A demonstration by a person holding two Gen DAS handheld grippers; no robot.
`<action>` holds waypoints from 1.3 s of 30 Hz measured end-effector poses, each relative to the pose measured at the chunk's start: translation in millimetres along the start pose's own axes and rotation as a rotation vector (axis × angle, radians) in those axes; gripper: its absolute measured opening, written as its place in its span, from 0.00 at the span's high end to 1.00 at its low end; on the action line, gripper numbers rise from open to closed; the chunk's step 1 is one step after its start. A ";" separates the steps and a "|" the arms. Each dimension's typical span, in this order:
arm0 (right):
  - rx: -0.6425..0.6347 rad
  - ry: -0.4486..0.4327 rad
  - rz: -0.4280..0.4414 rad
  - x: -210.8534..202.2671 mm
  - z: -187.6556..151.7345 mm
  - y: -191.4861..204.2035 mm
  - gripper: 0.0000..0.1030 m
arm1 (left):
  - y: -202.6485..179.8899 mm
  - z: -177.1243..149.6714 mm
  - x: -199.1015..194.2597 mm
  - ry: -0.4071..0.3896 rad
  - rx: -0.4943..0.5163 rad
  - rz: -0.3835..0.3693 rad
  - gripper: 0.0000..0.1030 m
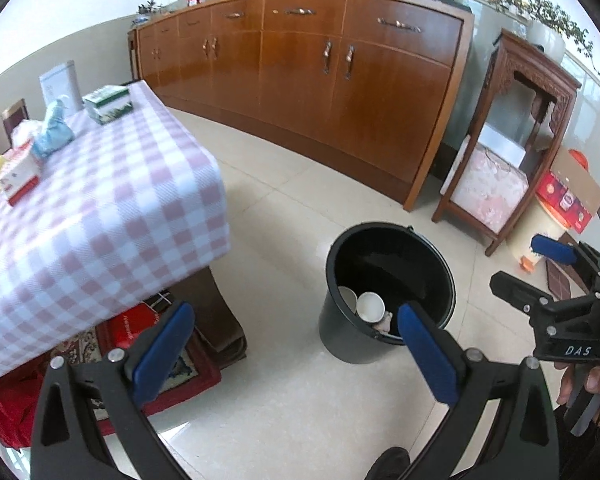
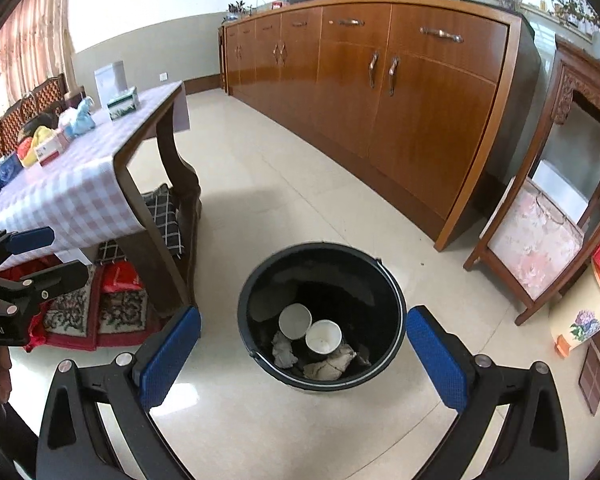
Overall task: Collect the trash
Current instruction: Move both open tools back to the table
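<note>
A black bucket (image 2: 396, 300) stands on the tiled floor, holding two white paper cups (image 2: 323, 336) and crumpled grey paper (image 2: 329, 365). My right gripper (image 2: 303, 354) hangs open above the bucket with nothing between its blue pads. In the left wrist view the bucket (image 1: 440, 264) sits ahead and to the right, and my left gripper (image 1: 296, 346) is open and empty just left of it. The right gripper (image 1: 540, 264) shows at that view's right edge, held by a hand (image 1: 596, 384). On the checked table (image 1: 112, 208) lie a crumpled blue wrapper (image 1: 54, 130) and small boxes (image 1: 20, 178).
A long wooden sideboard (image 2: 380, 80) runs along the back wall. A carved wooden stand (image 2: 560, 200) with a pink cushion stands at the right, with boxes beside it. Rugs and red bags (image 2: 112, 300) lie under the table. Open tiled floor surrounds the bucket.
</note>
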State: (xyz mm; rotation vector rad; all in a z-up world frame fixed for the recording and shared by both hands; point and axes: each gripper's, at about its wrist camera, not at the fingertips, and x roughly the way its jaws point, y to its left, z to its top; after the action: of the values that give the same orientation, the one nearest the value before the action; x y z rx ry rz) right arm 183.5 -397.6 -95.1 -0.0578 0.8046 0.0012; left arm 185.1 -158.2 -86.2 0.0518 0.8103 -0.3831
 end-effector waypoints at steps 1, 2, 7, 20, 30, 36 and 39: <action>0.000 -0.008 0.003 -3.1 2.9 2.5 0.00 | 2.1 0.0 -4.1 -0.007 -0.002 0.004 0.00; -0.001 -0.014 0.006 -5.8 5.2 5.2 0.00 | 3.9 1.3 -7.6 -0.014 -0.006 0.008 0.00; -0.025 -0.048 0.033 -15.9 16.3 25.4 0.00 | 20.4 3.0 -29.5 -0.053 -0.033 0.038 0.00; -0.120 -0.125 0.129 -31.8 46.0 90.6 0.00 | 76.9 0.8 -78.4 -0.137 -0.126 0.165 0.00; -0.173 -0.163 0.236 -34.1 67.6 144.8 0.00 | 127.1 -10.7 -111.4 -0.177 -0.196 0.259 0.00; -0.220 -0.159 0.299 -29.8 81.1 188.3 0.00 | 161.4 -21.6 -131.3 -0.192 -0.218 0.358 0.00; -0.231 -0.147 0.307 -25.1 90.5 209.3 0.00 | 180.5 -26.0 -137.5 -0.180 -0.248 0.379 0.00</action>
State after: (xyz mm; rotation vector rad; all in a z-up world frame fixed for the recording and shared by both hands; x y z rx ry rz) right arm 226.5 -183.4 -25.1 -0.1506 0.6573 0.3854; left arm 144.9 57.8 -24.0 -0.0600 0.6477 0.0714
